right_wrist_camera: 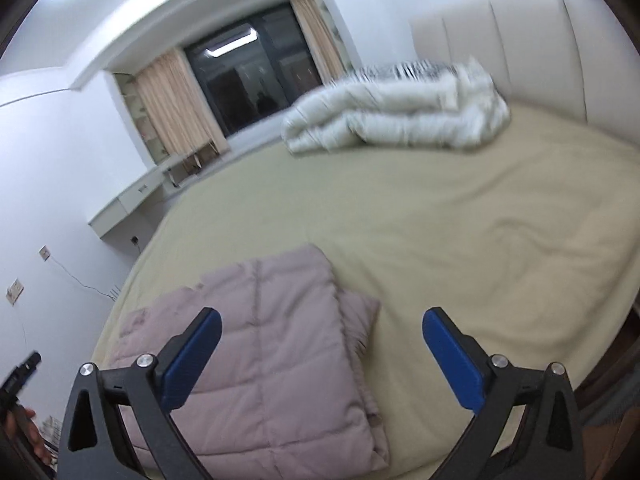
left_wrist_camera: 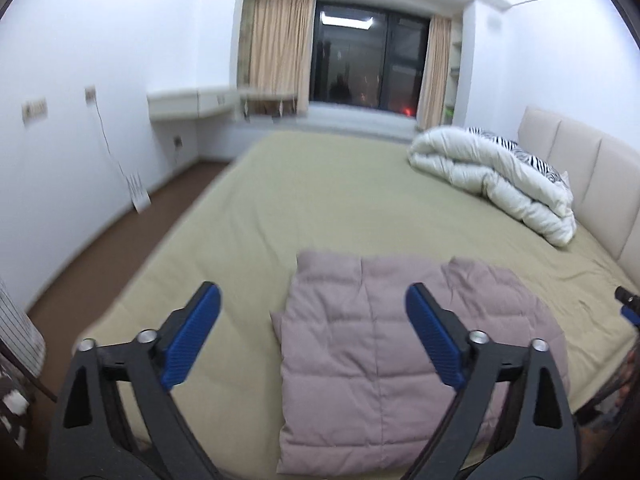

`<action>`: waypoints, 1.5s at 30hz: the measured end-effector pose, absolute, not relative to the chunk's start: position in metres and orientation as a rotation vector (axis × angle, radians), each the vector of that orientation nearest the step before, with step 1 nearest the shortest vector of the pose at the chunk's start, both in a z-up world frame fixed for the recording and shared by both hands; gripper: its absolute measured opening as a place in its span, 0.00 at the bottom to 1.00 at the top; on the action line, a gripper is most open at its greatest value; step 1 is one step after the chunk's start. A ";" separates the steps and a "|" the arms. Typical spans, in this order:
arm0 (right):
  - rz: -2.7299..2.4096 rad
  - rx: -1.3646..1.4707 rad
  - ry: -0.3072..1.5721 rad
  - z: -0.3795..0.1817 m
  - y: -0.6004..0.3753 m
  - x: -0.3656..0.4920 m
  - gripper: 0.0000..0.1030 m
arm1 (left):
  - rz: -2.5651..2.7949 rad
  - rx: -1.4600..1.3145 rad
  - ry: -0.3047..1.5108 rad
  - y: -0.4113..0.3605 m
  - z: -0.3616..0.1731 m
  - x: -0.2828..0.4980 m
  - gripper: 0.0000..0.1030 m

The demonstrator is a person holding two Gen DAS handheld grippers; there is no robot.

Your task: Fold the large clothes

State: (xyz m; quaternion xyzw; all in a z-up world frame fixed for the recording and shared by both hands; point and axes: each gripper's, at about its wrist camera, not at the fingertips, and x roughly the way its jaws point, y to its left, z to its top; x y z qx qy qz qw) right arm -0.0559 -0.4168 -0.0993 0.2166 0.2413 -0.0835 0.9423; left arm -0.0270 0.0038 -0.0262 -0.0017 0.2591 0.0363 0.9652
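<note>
A: Where was the folded jacket (left_wrist_camera: 384, 356)?
B: On the bed (left_wrist_camera: 304, 200), at its near edge, long axis running toward the window (left_wrist_camera: 368, 60).
A: Grippers?
B: Left gripper (left_wrist_camera: 312, 336) and right gripper (right_wrist_camera: 322, 354) both gaped wide, gripping nothing.

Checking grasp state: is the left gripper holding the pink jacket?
No. The left gripper is wide open above the folded pink jacket, which lies flat on the bed.

left tongs (left_wrist_camera: 313, 306): hanging wide open above the bed, gripping nothing
jacket (left_wrist_camera: 384, 360): pink quilted, lying folded on bed (left_wrist_camera: 320, 200) near edge
duvet (left_wrist_camera: 496, 184): white, sitting bundled by the headboard (left_wrist_camera: 588, 176)
</note>
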 end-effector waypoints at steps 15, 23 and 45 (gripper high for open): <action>-0.259 0.072 0.358 0.015 -0.332 -0.082 1.00 | 0.240 0.156 0.577 -0.074 0.037 -0.064 1.00; -0.203 0.113 0.623 0.011 -0.303 -0.063 1.00 | 0.199 0.070 0.775 -0.087 0.019 -0.056 1.00; -0.155 0.131 0.808 -0.025 -0.244 -0.052 1.00 | 0.161 0.110 0.921 -0.089 -0.036 -0.034 1.00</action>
